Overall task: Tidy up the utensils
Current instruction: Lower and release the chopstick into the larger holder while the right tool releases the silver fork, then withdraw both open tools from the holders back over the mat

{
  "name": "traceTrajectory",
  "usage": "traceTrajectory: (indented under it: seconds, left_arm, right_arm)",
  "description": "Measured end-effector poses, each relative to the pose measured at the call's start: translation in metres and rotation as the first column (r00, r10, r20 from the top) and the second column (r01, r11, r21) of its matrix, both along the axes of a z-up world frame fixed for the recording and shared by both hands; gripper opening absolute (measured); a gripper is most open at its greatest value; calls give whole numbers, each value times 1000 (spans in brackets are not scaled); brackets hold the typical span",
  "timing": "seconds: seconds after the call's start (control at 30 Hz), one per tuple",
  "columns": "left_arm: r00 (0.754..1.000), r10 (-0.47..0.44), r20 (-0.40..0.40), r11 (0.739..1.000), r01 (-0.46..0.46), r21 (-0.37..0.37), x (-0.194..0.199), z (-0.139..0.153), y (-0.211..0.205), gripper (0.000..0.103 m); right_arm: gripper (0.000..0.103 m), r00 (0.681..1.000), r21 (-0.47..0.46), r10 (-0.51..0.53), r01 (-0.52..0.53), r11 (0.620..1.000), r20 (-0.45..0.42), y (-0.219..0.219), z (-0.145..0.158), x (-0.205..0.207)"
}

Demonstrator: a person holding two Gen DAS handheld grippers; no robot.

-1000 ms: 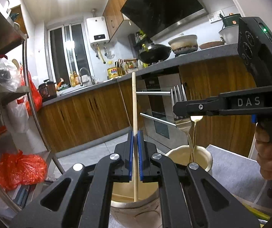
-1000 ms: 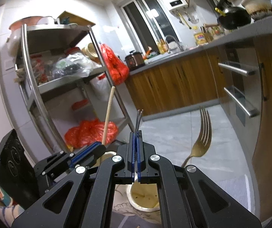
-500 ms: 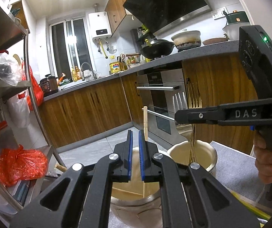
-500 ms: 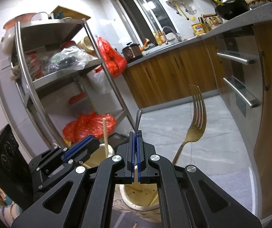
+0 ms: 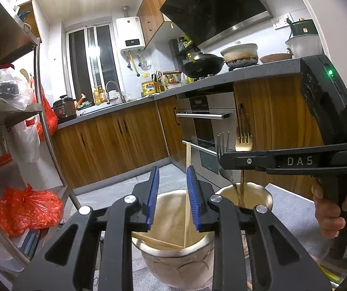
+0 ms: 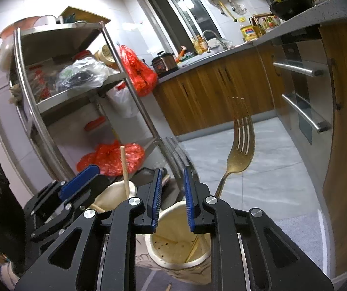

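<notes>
Both grippers have just let go. Left gripper (image 5: 172,195) has parted its blue pads to a narrow gap, and the wooden chopstick (image 5: 187,194) it was clamping a second ago now stands loose in the near cream holder (image 5: 180,262), leaning by the right pad. Right gripper (image 6: 172,200) has likewise been opening over the far holder (image 6: 173,252); the silver fork (image 6: 177,152) looks blurred, probably dropping in beside the gold fork (image 6: 238,155). Judging by this, two utensils are delivered.

Chopstick (image 5: 187,194) in pot (image 5: 173,262), fork (image 6: 236,160) in holder (image 6: 178,249)
</notes>
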State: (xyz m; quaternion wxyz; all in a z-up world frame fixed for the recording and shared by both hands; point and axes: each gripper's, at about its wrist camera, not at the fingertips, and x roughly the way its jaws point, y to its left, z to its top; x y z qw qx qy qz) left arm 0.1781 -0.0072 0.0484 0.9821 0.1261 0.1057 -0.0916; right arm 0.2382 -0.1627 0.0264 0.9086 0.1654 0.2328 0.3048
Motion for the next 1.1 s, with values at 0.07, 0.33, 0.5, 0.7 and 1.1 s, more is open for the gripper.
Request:
traceTrajectory:
  seconds: [0.07, 0.33, 0.5, 0.7, 1.1]
  left_arm:
    - [1000, 0, 2, 1000, 0, 1, -1, 1, 0, 26]
    - [999, 33, 12, 999, -33, -13, -11, 8, 6, 53]
    - [999, 46, 13, 998, -46, -48, -23, 16, 12, 73]
    - [998, 62, 5, 993, -61, -104, -45, 29, 19, 91]
    - [995, 49, -90, 985, -62, -158, -99, 29, 19, 97]
  right_arm:
    - [32, 1000, 11, 2, -2, 1000, 1, -1, 0, 0]
    - [51, 999, 40, -3, 1, 999, 34, -10, 10, -13]
    - [81, 999, 81, 2, -6, 997, 47, -23, 19, -30]
    - [98, 997, 93, -31, 25, 995, 66, -38, 30, -54]
    - [98, 994, 59, -99, 97, 994, 34, -58, 24, -101]
